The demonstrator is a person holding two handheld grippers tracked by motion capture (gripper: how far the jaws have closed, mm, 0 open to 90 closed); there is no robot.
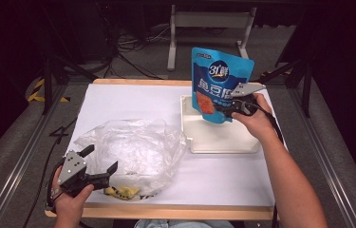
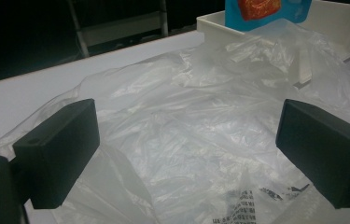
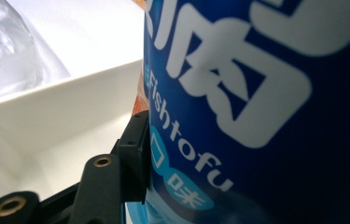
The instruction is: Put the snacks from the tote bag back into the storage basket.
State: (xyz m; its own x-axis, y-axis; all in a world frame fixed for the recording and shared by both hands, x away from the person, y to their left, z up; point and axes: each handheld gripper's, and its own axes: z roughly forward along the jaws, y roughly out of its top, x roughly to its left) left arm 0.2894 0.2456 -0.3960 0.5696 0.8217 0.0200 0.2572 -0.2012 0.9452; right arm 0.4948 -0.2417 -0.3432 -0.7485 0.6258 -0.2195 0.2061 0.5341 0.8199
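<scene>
Holding the blue fish tofu pouch (image 1: 219, 85) upright in my right tongs (image 1: 229, 107), I have it clamped low on its right edge, the jaws closed tight on the foil; in the right gripper view the near jaw presses flat against the printed face. Taking the white tray (image 1: 216, 140) as my landmark, the pouch stands over the tray's far half, its long axis nearly vertical and leaning a little, its bottom edge hanging just above the tray floor or brushing it; I cannot tell which. What the next move turns on, as I judge it, is that straight drop: the tray lies directly beneath the pouch, so I need only lower or tip it flat. My left tongs (image 1: 100, 164) are well apart from the tray, on its left and nearer to me, jaws spread wide and gripping nothing, poised over the near edge of the crumpled clear plastic bag (image 1: 133, 152) lying on the white counter (image 1: 118, 99). The right hand is plainly the nearer one.
</scene>
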